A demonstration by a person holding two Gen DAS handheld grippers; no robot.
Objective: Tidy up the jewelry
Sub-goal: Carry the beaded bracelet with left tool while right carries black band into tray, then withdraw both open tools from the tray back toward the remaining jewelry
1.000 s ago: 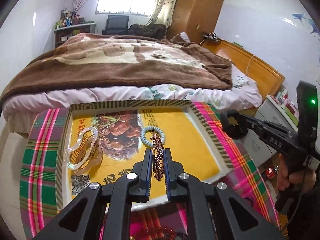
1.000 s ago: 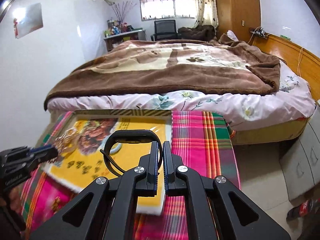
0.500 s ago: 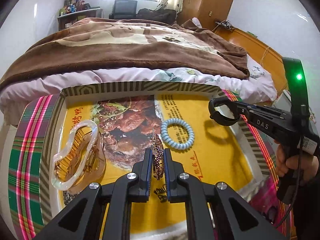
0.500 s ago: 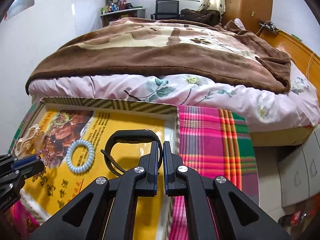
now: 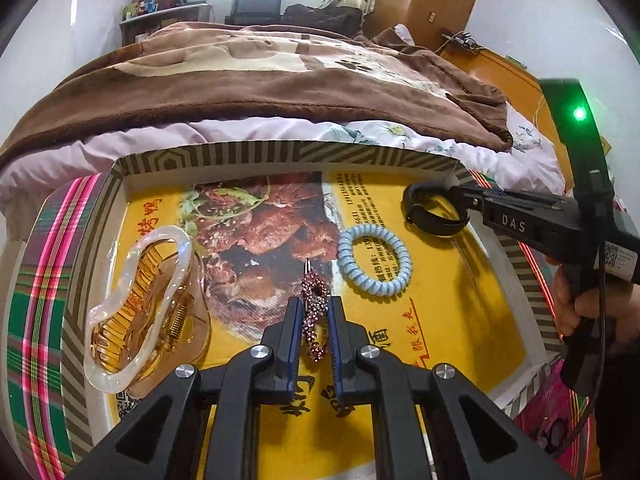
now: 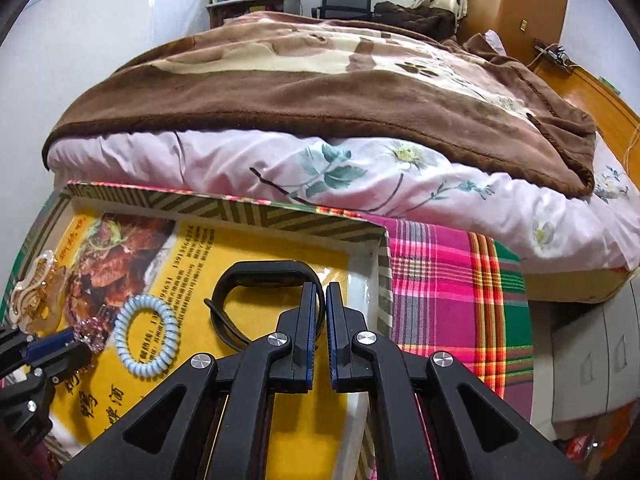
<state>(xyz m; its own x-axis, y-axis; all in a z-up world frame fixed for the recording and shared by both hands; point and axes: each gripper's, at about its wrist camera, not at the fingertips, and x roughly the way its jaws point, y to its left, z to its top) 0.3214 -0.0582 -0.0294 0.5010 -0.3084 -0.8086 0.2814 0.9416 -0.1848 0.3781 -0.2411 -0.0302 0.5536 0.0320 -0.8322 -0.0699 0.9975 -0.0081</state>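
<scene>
Sparkly pink rhinestone hair clip [image 5: 315, 320] between barely parted left tool [image 5: 314, 318]; right tool [image 6: 318, 312] clamps black wristband [image 6: 256, 280].

1. The tray's [image 5: 280, 152] near edge is hidden behind the left gripper [image 5: 314, 320].
2. The clip's [image 5: 315, 320] lower end sits between the jaws; contact cannot be told.
3. The band's [image 6: 264, 276] right side vanishes behind the right gripper [image 6: 318, 312].
4. The small print on the tray is too small to read.
</scene>
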